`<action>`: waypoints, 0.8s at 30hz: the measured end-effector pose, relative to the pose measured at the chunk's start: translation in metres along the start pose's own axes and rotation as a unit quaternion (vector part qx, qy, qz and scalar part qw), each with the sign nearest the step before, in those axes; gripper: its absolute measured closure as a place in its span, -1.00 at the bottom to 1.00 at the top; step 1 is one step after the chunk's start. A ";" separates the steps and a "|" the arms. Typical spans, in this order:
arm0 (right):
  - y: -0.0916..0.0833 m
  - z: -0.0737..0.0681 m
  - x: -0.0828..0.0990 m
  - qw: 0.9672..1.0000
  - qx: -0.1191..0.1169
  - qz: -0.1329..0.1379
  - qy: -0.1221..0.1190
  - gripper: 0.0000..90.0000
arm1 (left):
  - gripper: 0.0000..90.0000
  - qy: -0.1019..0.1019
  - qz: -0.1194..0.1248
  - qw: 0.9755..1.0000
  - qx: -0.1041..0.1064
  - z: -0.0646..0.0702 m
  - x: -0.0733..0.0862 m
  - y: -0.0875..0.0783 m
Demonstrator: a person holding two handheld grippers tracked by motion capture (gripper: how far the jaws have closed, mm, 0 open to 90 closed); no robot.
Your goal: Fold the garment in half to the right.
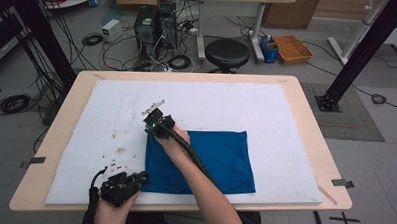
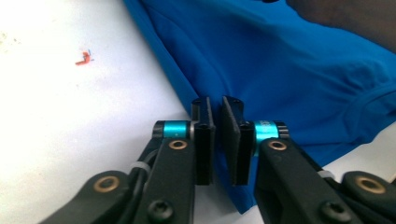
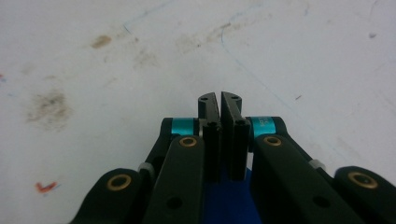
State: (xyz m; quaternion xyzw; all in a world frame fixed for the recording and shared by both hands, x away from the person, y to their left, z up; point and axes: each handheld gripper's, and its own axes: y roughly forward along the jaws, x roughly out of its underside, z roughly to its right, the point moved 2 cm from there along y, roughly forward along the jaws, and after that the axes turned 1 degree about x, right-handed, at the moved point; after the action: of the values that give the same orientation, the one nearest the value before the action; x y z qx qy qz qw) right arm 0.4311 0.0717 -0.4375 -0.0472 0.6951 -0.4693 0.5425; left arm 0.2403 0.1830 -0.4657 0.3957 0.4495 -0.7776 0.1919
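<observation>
A folded blue cloth (image 1: 220,158) lies on the white mat (image 1: 237,103), right of centre and toward the near edge. My left gripper (image 1: 143,179) is at the cloth's near-left corner. In the left gripper view the jaws (image 2: 217,105) stand almost together over the cloth (image 2: 280,60), whose creases run toward them. My right gripper (image 1: 153,126) is at the far-left corner, its forearm (image 1: 194,167) lying across the cloth. In the right gripper view the gripper (image 3: 219,100) has its jaws pressed together, tips over the mat, with blue cloth (image 3: 224,196) under and between the fingers.
The mat covers most of a wooden table (image 1: 306,111). Brown stains (image 1: 120,149) mark the mat left of the cloth, and a small red mark (image 2: 84,58) lies near the left gripper. Beyond the table are a black stool (image 1: 227,53), cables and boxes on the floor.
</observation>
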 end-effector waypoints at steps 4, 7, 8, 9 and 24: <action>-0.022 0.007 -0.003 0.999 -0.021 0.027 0.015 0.95 | 0.89 0.014 0.009 1.000 0.008 0.008 -0.006 -0.007; -0.043 0.017 -0.004 0.998 -0.045 0.044 0.024 0.94 | 0.90 0.032 0.019 0.999 0.020 0.021 -0.014 -0.013; -0.050 0.021 -0.004 0.997 -0.048 0.048 0.023 0.94 | 0.90 0.037 0.021 0.999 0.025 0.025 -0.017 -0.014; -0.058 0.024 -0.004 0.997 -0.049 0.053 0.022 0.94 | 0.90 0.040 0.023 0.998 0.032 0.030 -0.020 -0.014; -0.152 0.109 0.047 0.990 -0.076 0.091 0.074 0.94 | 0.90 0.079 0.016 0.987 0.139 0.117 -0.060 0.039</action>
State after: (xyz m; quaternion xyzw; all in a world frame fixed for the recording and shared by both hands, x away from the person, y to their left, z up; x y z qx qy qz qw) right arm 0.4318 -0.1056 -0.3603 0.0096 0.7684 -0.3659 0.5249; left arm 0.2508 0.0601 -0.4070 0.4857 0.3439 -0.7959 0.1114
